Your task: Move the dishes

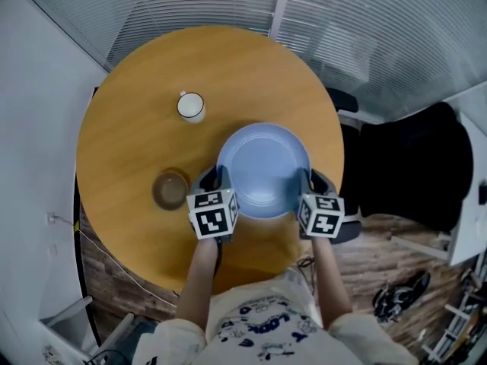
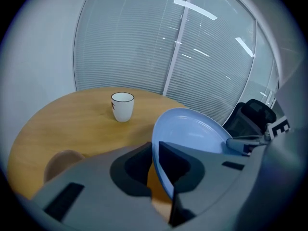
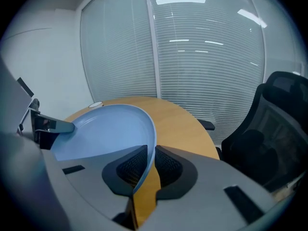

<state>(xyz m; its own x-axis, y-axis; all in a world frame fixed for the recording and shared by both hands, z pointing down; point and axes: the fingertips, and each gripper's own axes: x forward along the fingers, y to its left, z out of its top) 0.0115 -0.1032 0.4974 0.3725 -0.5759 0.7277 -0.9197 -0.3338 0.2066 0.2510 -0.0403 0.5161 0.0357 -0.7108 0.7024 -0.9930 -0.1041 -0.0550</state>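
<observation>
Pale blue round plate (image 1: 262,169), shallow and plain, held by opposite edges over the near half of a round light-wood table (image 1: 144,74); left gripper (image 1: 217,179), grey, two-jaw, with marker cube, clamped on the plate's left rim, the rim's edge pinched between its dark pads (image 2: 132,170); right gripper (image 1: 310,182), same pattern, clamped on the right rim, textured pads tight against both faces. White cylindrical cup with a dark lip (image 1: 191,106), upright on the table beyond the plate and to its left, apart from it. Brownish round vessel (image 1: 170,189), too blurred to type, on the table just left of the left gripper. Black office chair (image 1: 411,173) beside the table at right. Pale slatted blinds (image 1: 190,6) behind glass beyond the table
</observation>
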